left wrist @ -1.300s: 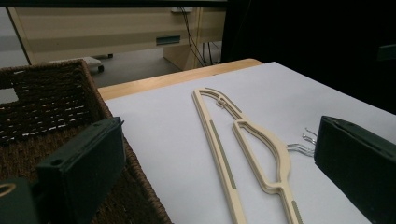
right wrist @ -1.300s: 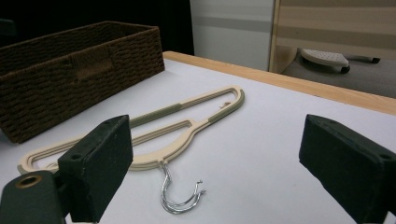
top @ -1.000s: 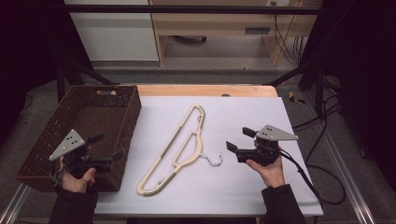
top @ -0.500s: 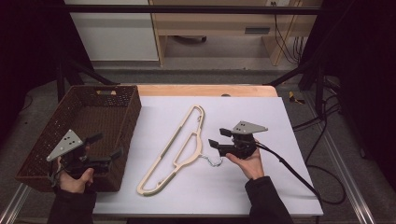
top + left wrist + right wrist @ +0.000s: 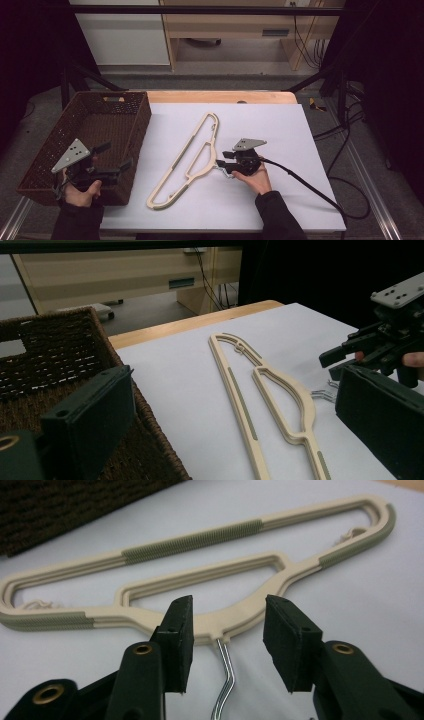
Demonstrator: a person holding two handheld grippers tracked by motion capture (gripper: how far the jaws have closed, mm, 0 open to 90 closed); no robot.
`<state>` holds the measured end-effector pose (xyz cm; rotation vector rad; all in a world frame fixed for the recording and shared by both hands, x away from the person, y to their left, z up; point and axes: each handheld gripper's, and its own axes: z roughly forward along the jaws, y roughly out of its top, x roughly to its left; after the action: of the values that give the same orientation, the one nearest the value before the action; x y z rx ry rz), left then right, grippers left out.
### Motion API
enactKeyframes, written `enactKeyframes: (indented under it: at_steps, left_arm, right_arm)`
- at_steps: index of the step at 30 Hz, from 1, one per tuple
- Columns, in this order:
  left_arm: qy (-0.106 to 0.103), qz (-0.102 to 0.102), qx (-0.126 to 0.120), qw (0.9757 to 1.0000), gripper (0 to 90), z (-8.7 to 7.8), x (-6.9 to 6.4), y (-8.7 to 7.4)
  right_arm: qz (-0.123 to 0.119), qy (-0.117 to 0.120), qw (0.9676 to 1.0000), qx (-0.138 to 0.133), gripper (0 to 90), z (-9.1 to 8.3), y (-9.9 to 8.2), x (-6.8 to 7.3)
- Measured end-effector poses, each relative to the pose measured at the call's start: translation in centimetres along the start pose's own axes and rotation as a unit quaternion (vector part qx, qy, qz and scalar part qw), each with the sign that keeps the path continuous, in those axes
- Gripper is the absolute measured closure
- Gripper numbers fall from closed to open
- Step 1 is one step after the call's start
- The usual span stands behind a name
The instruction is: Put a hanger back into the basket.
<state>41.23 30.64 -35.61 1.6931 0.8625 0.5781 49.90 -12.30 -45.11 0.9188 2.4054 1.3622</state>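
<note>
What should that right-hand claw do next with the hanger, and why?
Probably close a little further: the right gripper has just been closing, its jaws standing either side of the metal hook at the neck of the cream hanger, pads not yet touching it.

left gripper: jaws apart, nothing between pads | hanger: cream, flat on white table, metal hook toward right gripper | basket: brown wicker, at left, beside table sheet

surface: white-topped table | on it: cream hanger just ahead of right gripper; brown wicker basket beside left gripper
</note>
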Motion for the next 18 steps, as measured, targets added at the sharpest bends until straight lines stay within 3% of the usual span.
enactKeyframes:
  at_steps: [9, 18]
  left_arm:
    - [-0.001, 0.005, 0.005, 1.0000, 2.4, 0.2, -0.2, -0.1]
    - [-0.005, 0.007, 0.008, 0.9999, 2.6, 0.5, -0.4, 0.0]
  right_arm:
    - [0.001, 0.002, 0.9992, 0.041, 67.9, 1.7, -1.2, -0.2]
    - [-0.008, 0.011, 0.9984, 0.054, 77.8, 2.3, -1.6, -0.4]
